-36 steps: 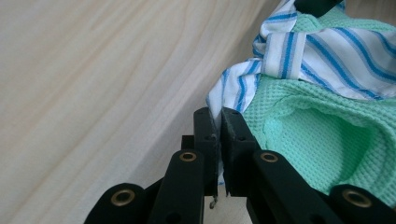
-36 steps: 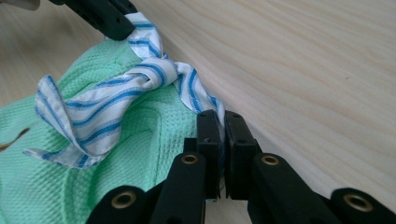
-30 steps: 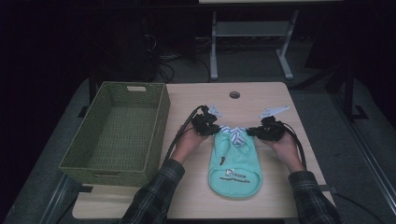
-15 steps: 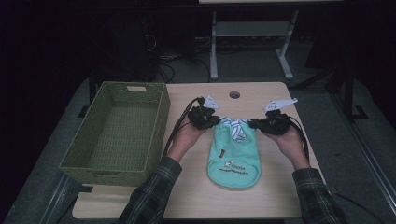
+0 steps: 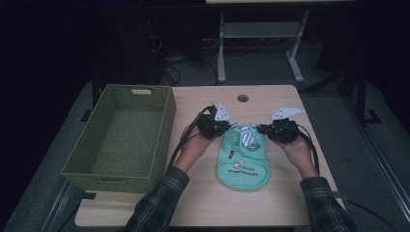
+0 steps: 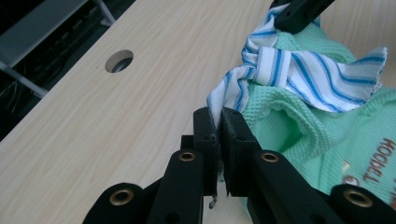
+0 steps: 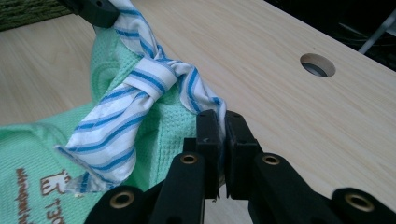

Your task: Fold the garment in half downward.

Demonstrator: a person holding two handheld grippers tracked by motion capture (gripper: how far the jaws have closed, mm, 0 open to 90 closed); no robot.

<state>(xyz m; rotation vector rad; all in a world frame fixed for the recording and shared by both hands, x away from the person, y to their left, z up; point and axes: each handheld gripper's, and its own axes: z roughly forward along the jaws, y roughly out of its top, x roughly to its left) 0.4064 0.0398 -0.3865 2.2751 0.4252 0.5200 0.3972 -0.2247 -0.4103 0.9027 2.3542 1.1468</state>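
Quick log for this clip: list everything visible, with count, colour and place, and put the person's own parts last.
Garment: one, mint green with printed logo, flat on the table's middle.
Striped tie: one, white and blue, knotted at the garment's top edge.
Basket: one, green woven, on the table's left side.
Table: one, light wood, round hole near far edge.
Left gripper: black, shut on the tie's end.
Right gripper: black, shut on the tie's other end.
Sleeves: two, plaid, bottom edge.

Mint-green garment (image 5: 244,159) with a knotted blue-striped tie (image 5: 247,135) lies flat on the table.
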